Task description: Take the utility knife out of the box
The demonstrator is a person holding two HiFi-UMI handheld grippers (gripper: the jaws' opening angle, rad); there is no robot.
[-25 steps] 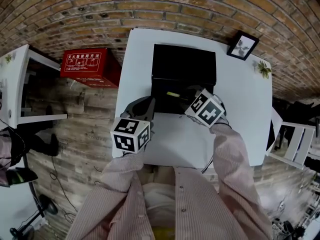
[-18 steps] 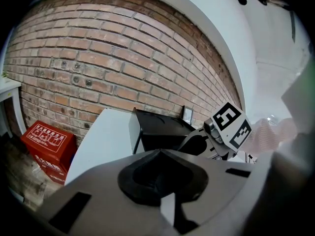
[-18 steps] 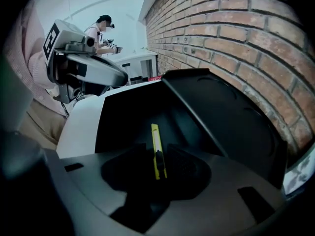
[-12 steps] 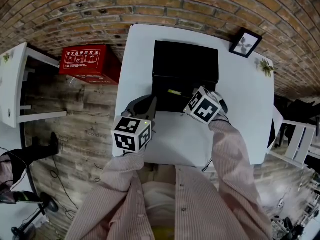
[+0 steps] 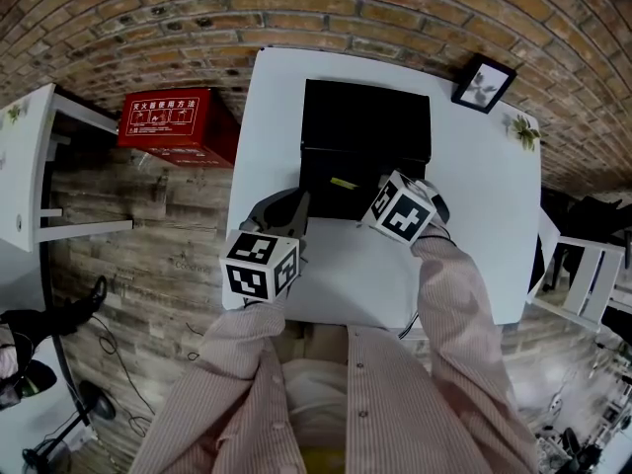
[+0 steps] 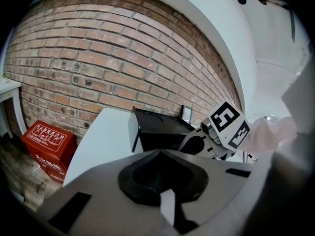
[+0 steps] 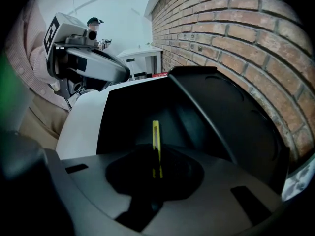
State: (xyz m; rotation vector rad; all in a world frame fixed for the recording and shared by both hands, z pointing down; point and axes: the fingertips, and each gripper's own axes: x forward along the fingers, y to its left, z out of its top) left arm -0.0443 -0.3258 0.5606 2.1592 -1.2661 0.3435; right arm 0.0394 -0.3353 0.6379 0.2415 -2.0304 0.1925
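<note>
An open black box (image 5: 348, 191) stands on the white table (image 5: 474, 235), its lid (image 5: 366, 118) tipped up behind it. Inside lies the yellow utility knife (image 5: 344, 183). My right gripper (image 5: 373, 194) reaches down into the box from the right. In the right gripper view its jaws are closing on the utility knife (image 7: 156, 149), which stands edge-on between them with the pads against its sides. My left gripper (image 5: 294, 203) rests by the box's front left corner, shut and holding nothing; in the left gripper view its tips (image 6: 158, 152) meet.
A red box (image 5: 173, 126) sits on the wooden floor to the left, beside a white shelf (image 5: 30, 166). A framed picture (image 5: 482, 85) and a small sprig (image 5: 523, 136) stand at the table's back right. A brick wall runs behind.
My right gripper has tilted slightly over the knife inside the box. The left gripper has stayed where it was. A person at the left edge has moved off.
</note>
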